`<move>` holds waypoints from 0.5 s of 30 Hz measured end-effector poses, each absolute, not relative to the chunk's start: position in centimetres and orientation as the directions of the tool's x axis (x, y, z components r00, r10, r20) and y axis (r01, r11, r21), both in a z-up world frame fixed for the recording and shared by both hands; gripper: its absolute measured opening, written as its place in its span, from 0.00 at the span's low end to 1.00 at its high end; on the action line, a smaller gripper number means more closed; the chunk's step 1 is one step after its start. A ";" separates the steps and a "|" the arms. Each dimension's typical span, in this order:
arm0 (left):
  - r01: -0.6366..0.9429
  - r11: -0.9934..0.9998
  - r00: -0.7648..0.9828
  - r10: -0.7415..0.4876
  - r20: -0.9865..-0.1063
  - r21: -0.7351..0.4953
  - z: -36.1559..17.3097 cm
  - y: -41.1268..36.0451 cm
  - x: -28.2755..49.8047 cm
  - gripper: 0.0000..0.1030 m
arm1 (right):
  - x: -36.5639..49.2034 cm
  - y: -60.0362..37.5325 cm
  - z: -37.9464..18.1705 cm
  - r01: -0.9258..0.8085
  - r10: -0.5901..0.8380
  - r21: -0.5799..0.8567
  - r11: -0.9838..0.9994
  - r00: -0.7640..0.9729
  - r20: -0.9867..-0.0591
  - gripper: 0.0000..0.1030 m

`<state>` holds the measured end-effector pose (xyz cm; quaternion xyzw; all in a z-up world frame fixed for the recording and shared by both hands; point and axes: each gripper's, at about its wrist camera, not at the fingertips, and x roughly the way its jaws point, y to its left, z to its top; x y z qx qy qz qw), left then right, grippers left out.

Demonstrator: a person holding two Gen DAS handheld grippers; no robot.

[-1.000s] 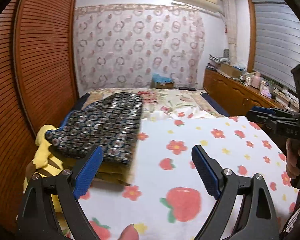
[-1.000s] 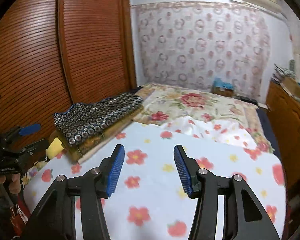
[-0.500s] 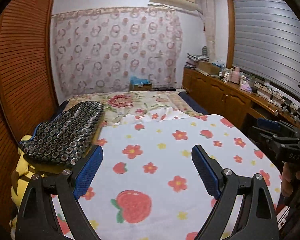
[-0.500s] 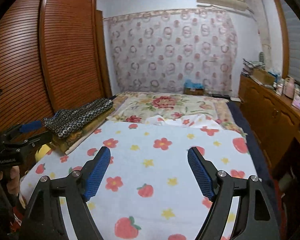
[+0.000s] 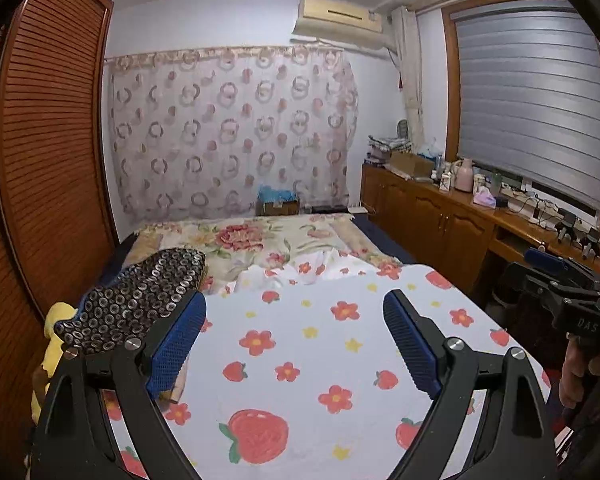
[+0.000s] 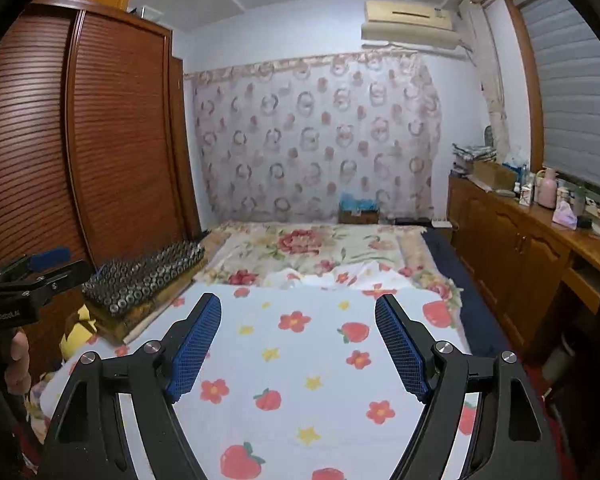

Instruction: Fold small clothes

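Note:
A folded dark garment with a ring pattern (image 5: 140, 300) lies on a stack at the bed's left edge; it also shows in the right wrist view (image 6: 144, 276). My left gripper (image 5: 296, 344) is open and empty, held above the white strawberry-and-flower sheet (image 5: 320, 344). My right gripper (image 6: 298, 344) is open and empty above the same sheet (image 6: 300, 360). Each gripper shows at the edge of the other's view: the right one (image 5: 560, 280) and the left one (image 6: 32, 276).
A yellow cloth (image 5: 56, 336) lies under the stack at the left. A wooden wardrobe (image 6: 100, 140) stands along the left. A wooden cabinet (image 5: 440, 216) with clutter runs along the right under the window. A floral blanket (image 5: 260, 240) covers the far bed.
Both grippers have tilted up and drawn back from the folded garment, so more of the room and ceiling shows. The right gripper's jaws have opened wider.

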<state>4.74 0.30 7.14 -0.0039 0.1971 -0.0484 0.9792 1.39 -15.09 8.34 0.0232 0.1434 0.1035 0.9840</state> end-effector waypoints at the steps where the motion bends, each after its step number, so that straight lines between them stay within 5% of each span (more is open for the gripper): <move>1: 0.091 0.996 0.920 -0.093 -0.381 -0.024 7.3 0.4 4.6 0.88 | 1.1 -15.1 8.2 -0.194 0.207 0.076 0.978 0.940 -0.271 0.79; 15: 0.083 0.996 0.922 -0.085 -0.377 -0.021 7.5 0.8 4.3 0.88 | 1.0 -14.9 6.9 -0.182 0.197 0.080 0.980 0.947 -0.254 0.79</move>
